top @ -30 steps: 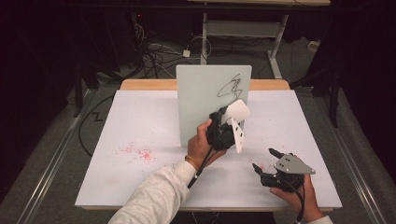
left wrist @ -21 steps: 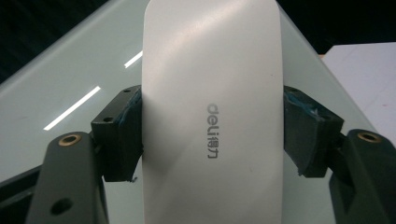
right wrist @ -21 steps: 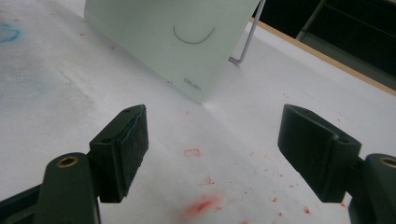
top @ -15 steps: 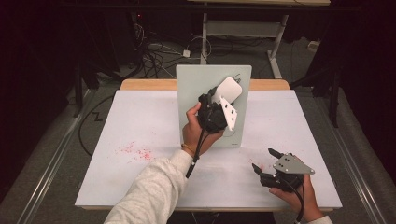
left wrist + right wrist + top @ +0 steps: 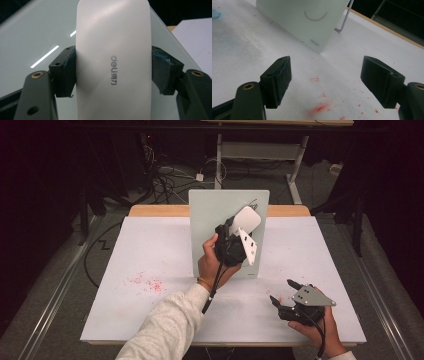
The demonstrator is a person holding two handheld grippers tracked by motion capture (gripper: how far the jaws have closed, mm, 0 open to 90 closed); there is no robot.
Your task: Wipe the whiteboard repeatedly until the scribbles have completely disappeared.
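A pale green-white board [image 5: 212,225] stands upright at the middle of the table. My left gripper [image 5: 239,231] is shut on a white eraser block [image 5: 247,220] and holds it against the board's upper right part. In the left gripper view the eraser [image 5: 112,37], printed "deli", sits clamped between both pads [image 5: 65,72], with the board [image 5: 32,32] close behind it. A thin black pen line [image 5: 252,201] shows above the eraser. My right gripper [image 5: 283,292] rests low at the front right, open with nothing between its jaws [image 5: 328,80].
The white table top [image 5: 150,245] carries red marker smears at the left [image 5: 147,282] and under the right gripper [image 5: 319,108]. A black curve [image 5: 315,17] marks the board's lower part. A metal stand leg [image 5: 344,18] props the board from behind.
My left gripper has risen with the eraser from the board's middle to its upper right, over the black scribble that showed there. The right gripper has stayed put.
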